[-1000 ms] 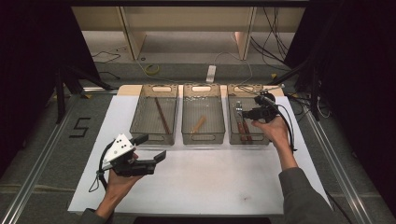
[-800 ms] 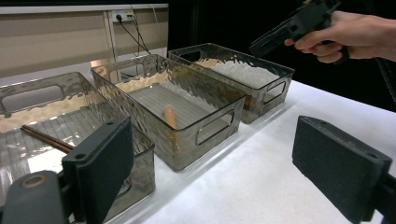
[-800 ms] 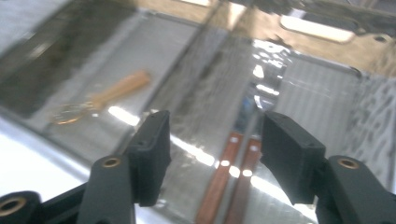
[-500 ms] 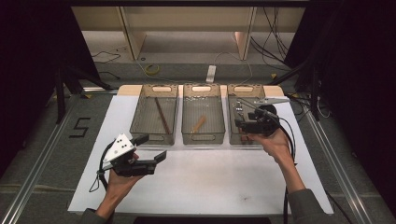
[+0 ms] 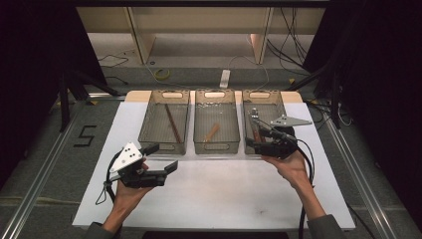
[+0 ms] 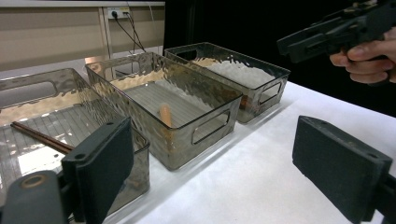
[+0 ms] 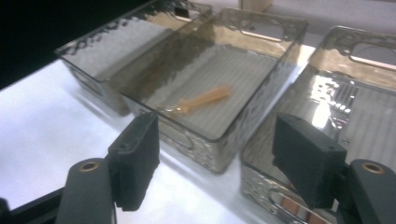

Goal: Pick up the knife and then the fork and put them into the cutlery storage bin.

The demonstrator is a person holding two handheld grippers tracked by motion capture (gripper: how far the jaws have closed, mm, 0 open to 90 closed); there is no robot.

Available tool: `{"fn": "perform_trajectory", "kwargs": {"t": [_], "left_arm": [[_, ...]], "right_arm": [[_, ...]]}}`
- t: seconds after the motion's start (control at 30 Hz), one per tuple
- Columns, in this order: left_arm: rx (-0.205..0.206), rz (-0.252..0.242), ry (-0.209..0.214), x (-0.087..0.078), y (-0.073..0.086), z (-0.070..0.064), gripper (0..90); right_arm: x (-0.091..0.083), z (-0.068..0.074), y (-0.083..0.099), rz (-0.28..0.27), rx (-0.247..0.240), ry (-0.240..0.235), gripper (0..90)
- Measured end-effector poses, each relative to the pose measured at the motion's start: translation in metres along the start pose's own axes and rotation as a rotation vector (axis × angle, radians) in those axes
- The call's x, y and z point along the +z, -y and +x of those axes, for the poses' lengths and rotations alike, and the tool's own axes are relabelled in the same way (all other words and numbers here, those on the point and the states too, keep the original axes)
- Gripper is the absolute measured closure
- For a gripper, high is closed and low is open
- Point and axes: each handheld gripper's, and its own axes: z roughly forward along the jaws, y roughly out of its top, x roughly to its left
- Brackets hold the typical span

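Right gripper (image 5: 251,144) pulled back from the right bin (image 5: 263,107) to its near edge, jaws apart, empty; left gripper (image 5: 164,157) unmoved, released over the white mat (image 5: 214,194); chopsticks (image 5: 172,123) left bin (image 5: 164,107), wooden spoon (image 5: 211,132) middle bin (image 5: 214,107).

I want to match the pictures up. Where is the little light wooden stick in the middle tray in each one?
High view: the light wooden stick lies slanted in the middle tray.
Left gripper view: only its end shows, behind the tray's near wall.
Right gripper view: centre, on the tray floor.
Shared landmark: that tray's near handle slot.
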Motion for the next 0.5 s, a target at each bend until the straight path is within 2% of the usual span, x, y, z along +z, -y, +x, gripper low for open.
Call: {"fn": "perform_trajectory", "kwargs": {"t": [0.2, 0.5], "left_arm": [[0.003, 0.003, 0.002, 0.002, 0.0, -0.001, 12.1], [-0.003, 0.016, 0.02, 0.002, 0.0, -0.002, 12.1]], "right_arm": [[-0.007, 0.004, 0.014, -0.036, 0.013, -0.048, 30.8], [-0.019, 0.007, 0.034, -0.09, 0.015, -0.065, 29.0]]}}
